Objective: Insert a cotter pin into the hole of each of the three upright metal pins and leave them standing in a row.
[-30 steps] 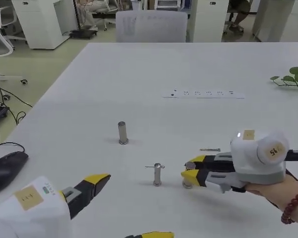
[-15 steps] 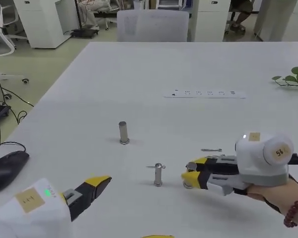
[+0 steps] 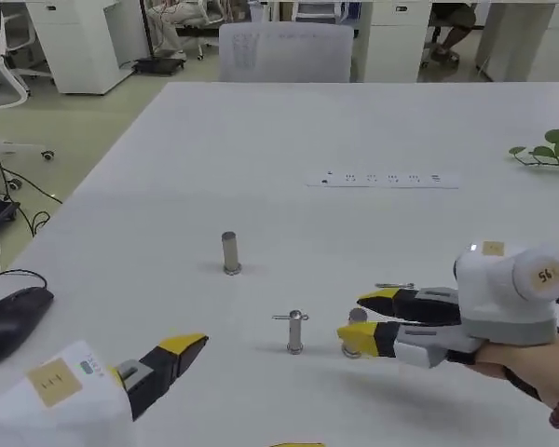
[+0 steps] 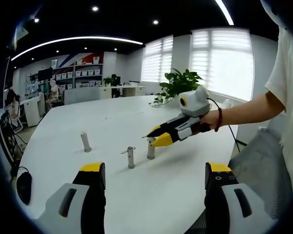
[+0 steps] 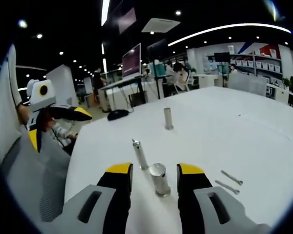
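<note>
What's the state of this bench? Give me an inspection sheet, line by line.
Surface: white table.
Job's things: three upright metal pins. Far pin: no cotter pin seen. Middle pin: cotter pin through it. Near pin: none seen. Loose cotter pins lie beside it.
Clutter: power strip, mouse, plant.
Grippers: right gripper open around the near pin; left gripper open, holding nothing.
Cables: floor cables left of the table.
Surroundings: office; chair.
</note>
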`<state>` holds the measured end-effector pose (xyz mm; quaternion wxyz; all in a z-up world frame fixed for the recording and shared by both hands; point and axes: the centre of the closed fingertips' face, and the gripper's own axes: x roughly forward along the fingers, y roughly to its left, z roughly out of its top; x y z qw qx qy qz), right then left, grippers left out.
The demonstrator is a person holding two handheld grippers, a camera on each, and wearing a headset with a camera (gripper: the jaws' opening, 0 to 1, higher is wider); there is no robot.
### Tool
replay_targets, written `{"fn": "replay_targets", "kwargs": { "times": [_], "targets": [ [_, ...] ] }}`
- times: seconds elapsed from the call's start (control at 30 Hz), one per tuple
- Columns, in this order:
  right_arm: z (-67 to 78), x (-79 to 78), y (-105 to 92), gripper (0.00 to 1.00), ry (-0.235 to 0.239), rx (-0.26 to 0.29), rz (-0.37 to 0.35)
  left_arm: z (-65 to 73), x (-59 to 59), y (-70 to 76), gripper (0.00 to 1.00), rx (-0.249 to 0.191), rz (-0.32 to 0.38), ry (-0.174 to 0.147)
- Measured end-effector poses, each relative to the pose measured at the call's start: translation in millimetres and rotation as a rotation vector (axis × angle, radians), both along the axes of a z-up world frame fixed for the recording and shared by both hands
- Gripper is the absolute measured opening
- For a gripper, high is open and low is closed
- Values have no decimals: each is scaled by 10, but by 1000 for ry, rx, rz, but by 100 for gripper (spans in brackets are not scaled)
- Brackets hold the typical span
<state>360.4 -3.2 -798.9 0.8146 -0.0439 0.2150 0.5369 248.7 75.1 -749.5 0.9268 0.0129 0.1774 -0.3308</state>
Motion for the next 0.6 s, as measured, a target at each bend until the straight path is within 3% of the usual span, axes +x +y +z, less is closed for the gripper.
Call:
{"fn": "replay_targets", "kwargs": {
  "times": [0.27, 0.6],
  "targets": [
    [206, -49, -139, 41, -12, -15, 7, 19, 11, 7, 81, -8, 12, -9],
    [200, 135, -428, 37, -32, -131, -13, 31, 40, -5, 76, -15, 23, -16]
  ]
}}
